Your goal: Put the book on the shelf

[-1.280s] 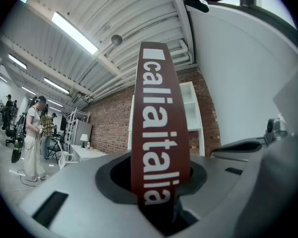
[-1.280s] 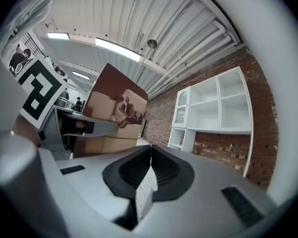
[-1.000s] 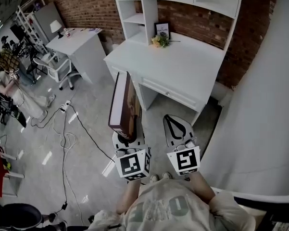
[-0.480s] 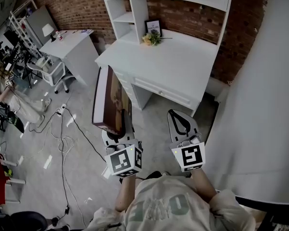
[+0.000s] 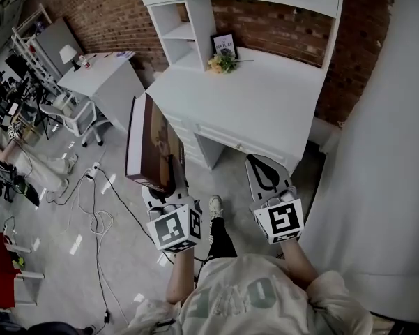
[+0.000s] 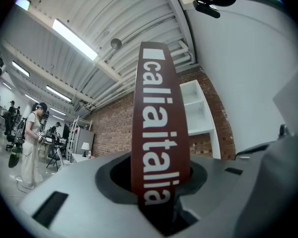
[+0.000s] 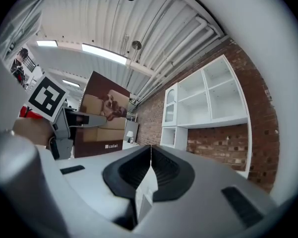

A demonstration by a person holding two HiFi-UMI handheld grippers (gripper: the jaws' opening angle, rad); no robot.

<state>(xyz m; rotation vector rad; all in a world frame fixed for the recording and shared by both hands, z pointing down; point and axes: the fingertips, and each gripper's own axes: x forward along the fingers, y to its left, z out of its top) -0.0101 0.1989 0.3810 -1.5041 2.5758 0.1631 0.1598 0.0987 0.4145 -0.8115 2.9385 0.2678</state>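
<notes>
Both grippers are held out ahead of the chest, the left one loaded and the right one empty.

The left gripper (image 5: pixel 166 192) points forward and slightly upward, its jaws clamped on the lower end of the book (image 5: pixel 152 139), whose spine stands upright between them and rises well above the tips. The right gripper (image 5: pixel 267 179) sits beside it at a similar height, its jaws pressed together with nothing between them. The left forearm (image 5: pixel 183 274) and the right forearm (image 5: pixel 298 260) reach forward from the torso.
</notes>
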